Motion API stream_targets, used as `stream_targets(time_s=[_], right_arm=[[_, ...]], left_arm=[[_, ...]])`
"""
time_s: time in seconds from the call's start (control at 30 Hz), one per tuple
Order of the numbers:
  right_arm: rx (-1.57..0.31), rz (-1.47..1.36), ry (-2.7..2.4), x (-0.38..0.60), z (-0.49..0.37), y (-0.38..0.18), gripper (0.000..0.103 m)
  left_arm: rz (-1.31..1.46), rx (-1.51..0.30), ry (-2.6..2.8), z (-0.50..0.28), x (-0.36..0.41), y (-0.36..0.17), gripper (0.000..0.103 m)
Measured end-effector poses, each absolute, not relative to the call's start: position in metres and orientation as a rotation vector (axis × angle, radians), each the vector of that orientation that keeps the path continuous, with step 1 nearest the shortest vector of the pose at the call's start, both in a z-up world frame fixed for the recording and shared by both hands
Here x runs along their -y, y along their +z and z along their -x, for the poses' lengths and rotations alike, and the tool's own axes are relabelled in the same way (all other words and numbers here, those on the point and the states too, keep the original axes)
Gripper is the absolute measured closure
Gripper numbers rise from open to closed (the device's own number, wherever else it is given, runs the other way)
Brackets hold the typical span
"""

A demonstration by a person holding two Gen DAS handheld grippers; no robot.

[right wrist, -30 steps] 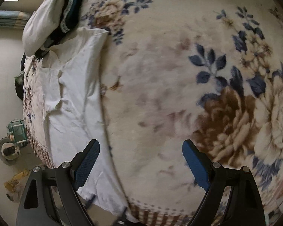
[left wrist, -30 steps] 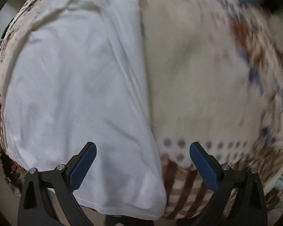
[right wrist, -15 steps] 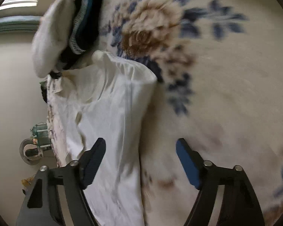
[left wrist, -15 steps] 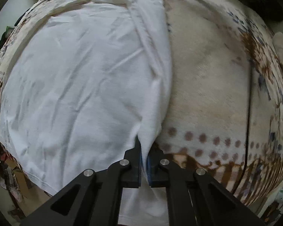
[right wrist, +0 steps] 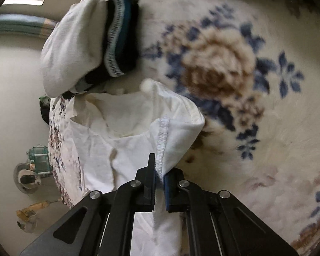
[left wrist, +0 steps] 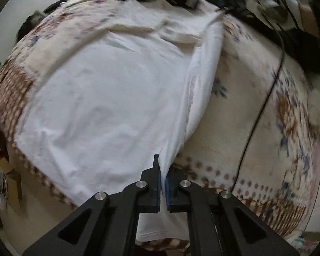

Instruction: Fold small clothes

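We pinched the white shirt (left wrist: pixel 108 111) along one side edge, left tool (left wrist: pixel 163 188) near the hem, right tool (right wrist: pixel 159 189) at the sleeve, to lift that side inward over the bed (left wrist: pixel 234 128).

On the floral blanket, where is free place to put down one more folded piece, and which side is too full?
Bare room: the floral fleece blanket right of the white cotton T-shirt, though a thin black cable crosses it. Crowded: the far end, with the pile of white and dark striped clothes. The left gripper and the right gripper grip the shirt's right edge.
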State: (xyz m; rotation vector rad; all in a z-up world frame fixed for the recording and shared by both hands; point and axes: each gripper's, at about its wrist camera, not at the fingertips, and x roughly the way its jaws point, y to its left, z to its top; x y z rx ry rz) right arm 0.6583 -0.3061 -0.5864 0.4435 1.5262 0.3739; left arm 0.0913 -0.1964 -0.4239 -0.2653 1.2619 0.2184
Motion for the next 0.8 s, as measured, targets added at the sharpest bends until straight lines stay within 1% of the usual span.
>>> stream_targets(time_s=[0.13, 0.17, 0.33, 0.47, 0.57, 0.67, 0.8], right_arm=[[-1.532, -0.328, 0.364, 0.258, -0.668, -0.556, 0.097], [-1.533, -0.303, 0.358, 0.241, -0.671, -0.55, 0.097], [-1.54, -0.214, 0.34, 0.142, -0.684, -0.539, 0.097], [-1.538, -0.119, 0.314, 0.061, -0.695, -0.549, 0.098], [-1.546, -0.043, 0.276, 0.012, -0.706, -0.565, 0.098], [-1.549, 0.03, 0.238, -0.019, -0.714, -0.585, 0.098], [-1.551, 0.097, 0.184, -0.04, -0.717, -0.611, 0.098]], left_arm=[[0.322, -1.218, 0.285, -0.092, 0.16, -0.41, 0.102], [0.337, -1.211, 0.308, -0.093, 0.141, -0.407, 0.102], [0.389, -1.191, 0.375, -0.107, 0.07, -0.416, 0.102], [0.415, -1.188, 0.396, -0.117, 0.003, -0.431, 0.102], [0.434, -1.201, 0.394, -0.123, -0.033, -0.444, 0.102], [0.466, -1.227, 0.388, -0.128, -0.065, -0.465, 0.102], [0.499, -1.268, 0.392, -0.126, -0.083, -0.485, 0.101]])
